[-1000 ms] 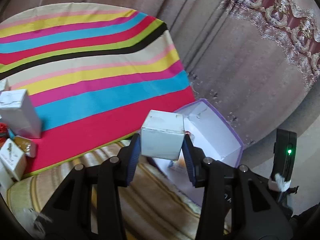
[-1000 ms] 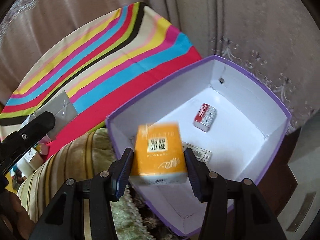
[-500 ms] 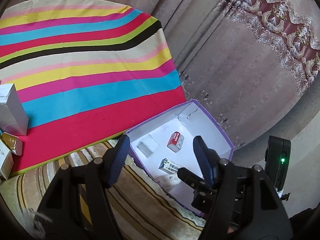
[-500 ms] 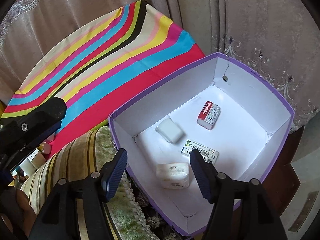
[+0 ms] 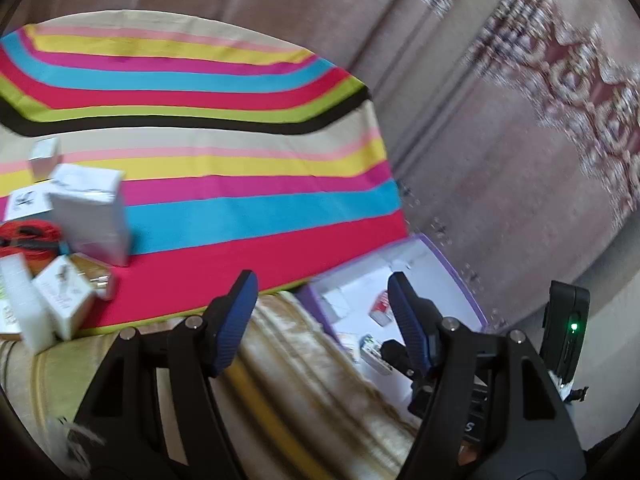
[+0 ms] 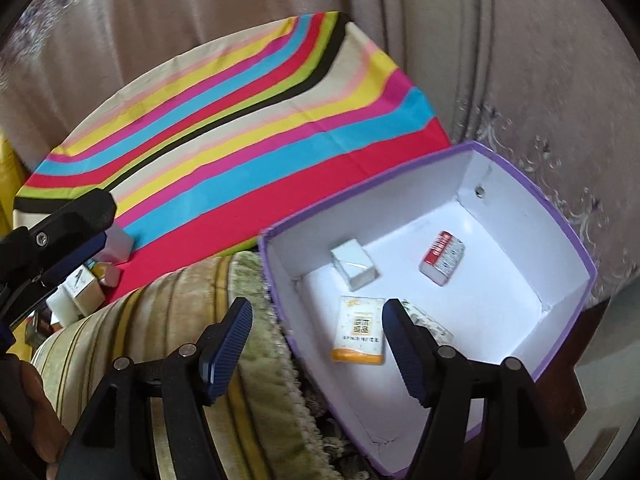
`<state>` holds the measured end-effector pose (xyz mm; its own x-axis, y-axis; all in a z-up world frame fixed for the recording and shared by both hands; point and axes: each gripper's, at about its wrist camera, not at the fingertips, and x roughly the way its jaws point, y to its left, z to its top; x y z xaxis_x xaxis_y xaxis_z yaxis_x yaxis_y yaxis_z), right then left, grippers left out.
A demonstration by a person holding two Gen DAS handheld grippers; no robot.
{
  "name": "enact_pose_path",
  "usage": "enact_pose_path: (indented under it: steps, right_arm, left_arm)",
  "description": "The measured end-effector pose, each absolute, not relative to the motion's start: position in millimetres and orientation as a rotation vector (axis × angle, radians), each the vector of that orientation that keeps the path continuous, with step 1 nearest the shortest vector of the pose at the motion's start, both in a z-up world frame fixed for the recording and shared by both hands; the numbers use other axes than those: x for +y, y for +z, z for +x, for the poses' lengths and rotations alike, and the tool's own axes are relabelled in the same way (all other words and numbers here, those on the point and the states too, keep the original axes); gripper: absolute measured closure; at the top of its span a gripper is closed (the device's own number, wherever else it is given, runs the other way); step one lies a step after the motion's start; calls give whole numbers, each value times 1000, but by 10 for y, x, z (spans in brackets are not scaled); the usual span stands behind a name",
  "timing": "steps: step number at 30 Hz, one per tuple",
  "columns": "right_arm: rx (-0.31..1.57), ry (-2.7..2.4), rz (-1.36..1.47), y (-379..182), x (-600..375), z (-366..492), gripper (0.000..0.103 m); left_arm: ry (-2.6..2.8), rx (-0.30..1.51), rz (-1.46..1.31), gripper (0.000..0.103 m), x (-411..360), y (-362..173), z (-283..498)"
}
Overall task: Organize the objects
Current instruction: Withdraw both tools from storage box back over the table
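Note:
A purple box (image 6: 568, 236) with a white inside stands beside the striped cloth. In it lie a white cube box (image 6: 354, 264), a red and white pack (image 6: 442, 258), an orange tissue pack (image 6: 358, 330) and a flat printed pack (image 6: 428, 322). My right gripper (image 6: 316, 336) is open and empty above the box's near left edge. My left gripper (image 5: 322, 314) is open and empty over the sofa edge, left of the purple box (image 5: 460, 276). Several white boxes (image 5: 90, 212) stand on the cloth at the left.
The striped cloth (image 5: 224, 160) covers the sofa seat, and a fringed yellow-green cover (image 6: 192, 304) lies below it. A red cord bundle (image 5: 28, 236) and a small bottle (image 5: 100, 280) lie among the boxes. Curtains hang behind.
Both grippers opened and dropped their loads into the purple box: the left the white cube box, the right the orange tissue pack. The left gripper has since swung left toward the other boxes.

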<state>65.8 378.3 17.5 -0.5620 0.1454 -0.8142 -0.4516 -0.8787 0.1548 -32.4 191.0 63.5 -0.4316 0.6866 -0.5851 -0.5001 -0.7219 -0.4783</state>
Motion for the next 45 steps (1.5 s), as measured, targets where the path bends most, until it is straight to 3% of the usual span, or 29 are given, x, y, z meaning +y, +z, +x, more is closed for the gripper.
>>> enact_pose_path:
  steps: [12, 32, 45]
  right_arm:
    - [432, 2508, -1290, 187, 3453, 467, 27]
    - [385, 2613, -1349, 172, 2943, 63, 25]
    - [331, 2714, -1359, 190, 2537, -258, 20]
  left_arm:
    - [2421, -448, -1099, 25, 831, 561, -306]
    - [2712, -716, -1290, 23, -988, 131, -135]
    - [2741, -433, -1522, 13, -988, -2, -535]
